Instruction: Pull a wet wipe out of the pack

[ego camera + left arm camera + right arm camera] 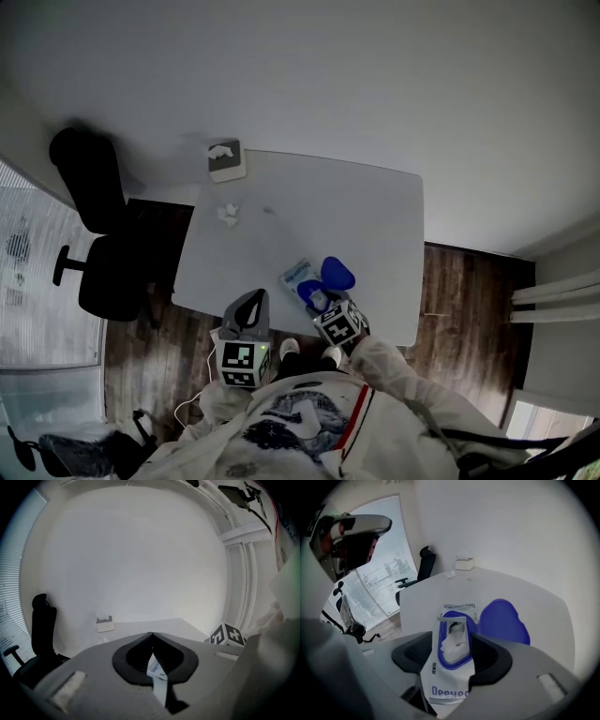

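Left gripper: jaws clenched on a thin white printed strip that trails back toward the camera; it sits at the near table edge, left of the pack.
Right gripper: tilted down over the pack, jaws spread – one on each side of the opening, pads pressing on nothing.
Wet wipe pack: lies flat on the table close to the near edge, its blue-rimmed opening facing up.
Wet wipe: a crumpled white tuft stands in the opening, between the spread jaws.
Lid: blue, flipped open, lying to the right of the opening.
Table: white.
Crumpled white wad: farther along the table, on its left side.
Tissue box: grey, at the far left corner – a white tissue pokes out on top.
Office chair: black, on the wooden floor left of the table.
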The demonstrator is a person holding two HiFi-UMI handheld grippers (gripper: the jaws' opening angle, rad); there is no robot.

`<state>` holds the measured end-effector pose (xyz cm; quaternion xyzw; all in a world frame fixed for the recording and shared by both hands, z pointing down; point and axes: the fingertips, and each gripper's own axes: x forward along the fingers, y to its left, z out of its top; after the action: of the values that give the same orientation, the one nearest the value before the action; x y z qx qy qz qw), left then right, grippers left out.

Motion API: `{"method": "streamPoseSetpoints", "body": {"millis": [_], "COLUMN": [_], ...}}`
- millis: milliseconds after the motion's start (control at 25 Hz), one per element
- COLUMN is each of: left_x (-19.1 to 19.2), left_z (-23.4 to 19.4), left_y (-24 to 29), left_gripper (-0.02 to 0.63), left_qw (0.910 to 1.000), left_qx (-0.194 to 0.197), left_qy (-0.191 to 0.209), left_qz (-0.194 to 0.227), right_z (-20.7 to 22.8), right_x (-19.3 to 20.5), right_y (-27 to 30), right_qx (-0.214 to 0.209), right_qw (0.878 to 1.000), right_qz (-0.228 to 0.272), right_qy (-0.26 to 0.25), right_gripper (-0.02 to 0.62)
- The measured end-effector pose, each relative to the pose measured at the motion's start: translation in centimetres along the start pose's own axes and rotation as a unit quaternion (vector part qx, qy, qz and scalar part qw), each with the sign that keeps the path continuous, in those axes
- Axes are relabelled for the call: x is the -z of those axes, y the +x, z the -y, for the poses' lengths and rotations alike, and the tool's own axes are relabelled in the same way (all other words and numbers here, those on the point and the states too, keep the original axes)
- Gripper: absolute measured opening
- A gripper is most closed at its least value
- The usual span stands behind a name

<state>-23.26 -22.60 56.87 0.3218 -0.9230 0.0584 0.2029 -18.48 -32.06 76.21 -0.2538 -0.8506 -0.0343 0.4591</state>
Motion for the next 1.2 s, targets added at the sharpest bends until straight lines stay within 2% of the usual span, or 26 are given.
{"method": "streamPoseSetpoints", "body": {"millis": [280,480,560,680,840,960,1200], "left_x": [0.5,0.7,0.8,0.8,0.8,0.8,0.8], "left_z": [-1.0,-1.4,-1.5,-1.4,-1.4,-1.5,-1.2], "left_y": [-0.7,-1.2,-1.4,-1.5,-1.7,-2.0,-1.5], "left_gripper": [0.006,0.006,0.006,0.006,0.005,0.006,0.005], "left_qw": [0.9997,0.9992,0.999,0.999,0.9988,0.9987,0.9992], "left_qx": [-0.022,-0.036,-0.039,-0.041,-0.045,-0.048,-0.036], "left_qy": [-0.009,-0.015,-0.017,-0.015,-0.014,-0.014,-0.012], "left_qz": [-0.008,-0.01,-0.012,-0.012,-0.012,-0.013,-0.011], "right_z": [0.0,0.8,1.0,1.1,0.9,1.1,1.5], "right_x": [0.4,0.7,0.7,1.0,1.4,1.1,0.2], "right_y": [1.1,1.4,1.5,1.6,2.0,1.8,0.8], "right_qx": [-0.006,0.012,0.02,0.037,0.041,0.041,0.044], "right_qw": [1.0,1.0,1.0,0.999,0.998,0.999,0.999], "right_qz": [-0.011,-0.011,-0.015,-0.029,-0.04,-0.03,0.0], "right_qy": [0.005,0.006,-0.003,-0.026,-0.036,-0.02,0.017], "right_gripper": [0.217,0.134,0.115,0.05,0.04,0.017,0.014]}}
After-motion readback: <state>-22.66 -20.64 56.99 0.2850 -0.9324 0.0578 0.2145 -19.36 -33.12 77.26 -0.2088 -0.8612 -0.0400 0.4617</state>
